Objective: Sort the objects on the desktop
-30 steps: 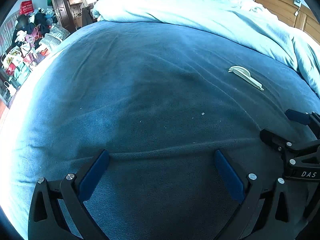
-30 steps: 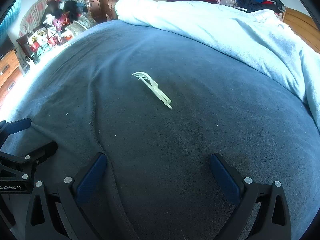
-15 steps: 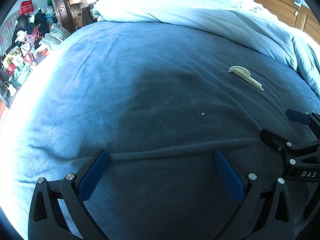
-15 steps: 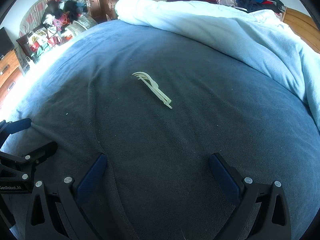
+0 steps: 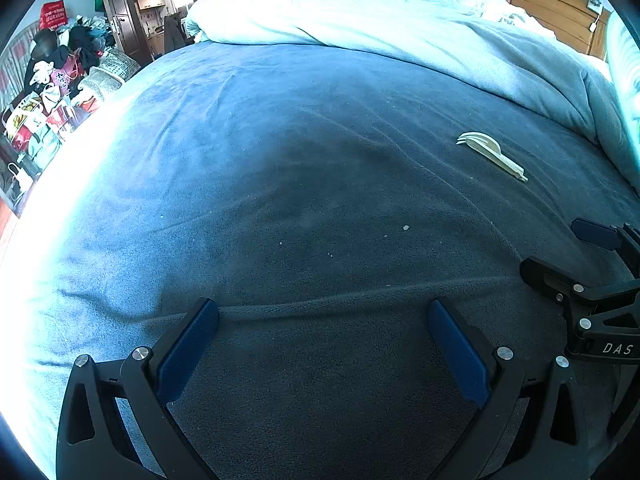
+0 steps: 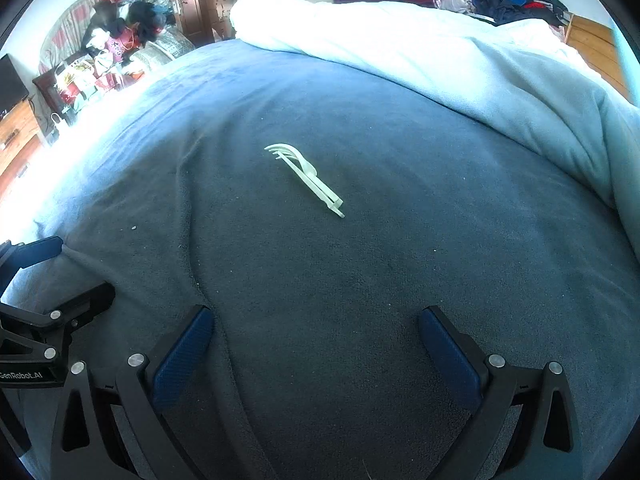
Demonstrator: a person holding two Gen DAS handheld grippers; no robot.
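Both grippers sit low over the blue blanket (image 6: 400, 240) of the bed, side by side and pointing forward. The left gripper (image 5: 322, 336) has its jaws spread wide, with nothing between them; the right gripper (image 6: 314, 338) is the same. The pale plastic cutlery (image 6: 306, 178) lies flat on the blanket, well ahead of the right gripper and touched by neither. In the left view the cutlery (image 5: 492, 154) appears far to the right, near the light quilt (image 5: 440, 36). Only the right view shows the handles lying one upon another.
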